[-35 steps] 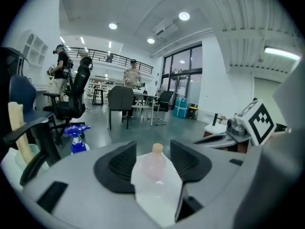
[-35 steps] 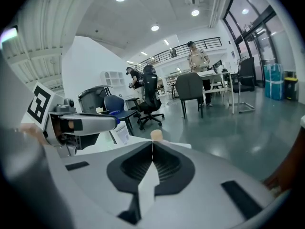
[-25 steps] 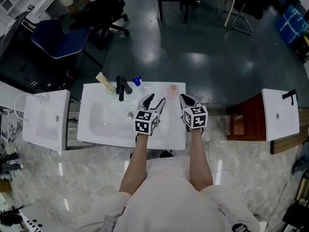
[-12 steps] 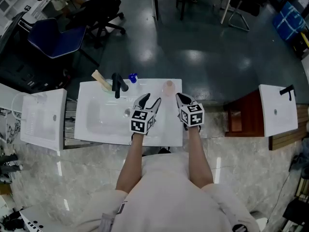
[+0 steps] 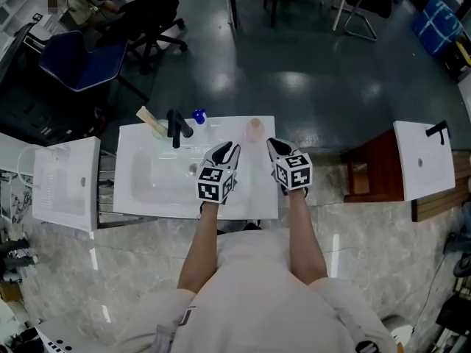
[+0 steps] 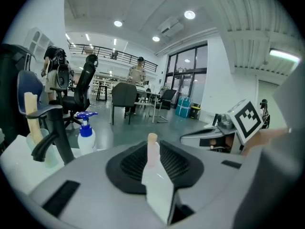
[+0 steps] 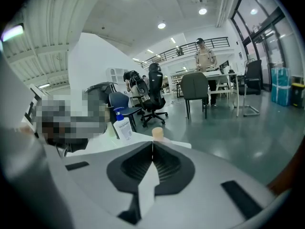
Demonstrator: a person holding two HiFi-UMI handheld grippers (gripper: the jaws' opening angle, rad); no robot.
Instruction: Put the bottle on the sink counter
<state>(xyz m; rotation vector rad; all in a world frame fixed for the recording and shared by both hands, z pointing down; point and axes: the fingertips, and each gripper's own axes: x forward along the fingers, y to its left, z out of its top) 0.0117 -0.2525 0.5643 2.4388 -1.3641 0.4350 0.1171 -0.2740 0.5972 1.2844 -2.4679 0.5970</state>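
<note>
Since a second ago the left gripper (image 5: 227, 150) has drawn its widely spread jaws in. They are closing now, with only a thin slit left and nothing between them. The right gripper (image 5: 274, 145) has its ribbed black pads pressed together, empty. Each gripper carries a cube with black-and-white square markers.

Both hover over the right part of the sink counter (image 5: 259, 194), a glossy white rectangular slab with a shallow basin sunk in its left half.

The bottle (image 5: 255, 129) stands on the counter's back edge, ahead of both grippers and roughly between their lines, touching neither. It is small and slim, of pale, slightly see-through plastic with a round peach cap. It is upright, with its long axis vertical and its cap pointing up.

To its left along the same edge are a white pump bottle (image 5: 199, 115) with a blue head, a matte black bent faucet (image 5: 174, 127) and a pale wooden stick (image 5: 149, 120).
</note>
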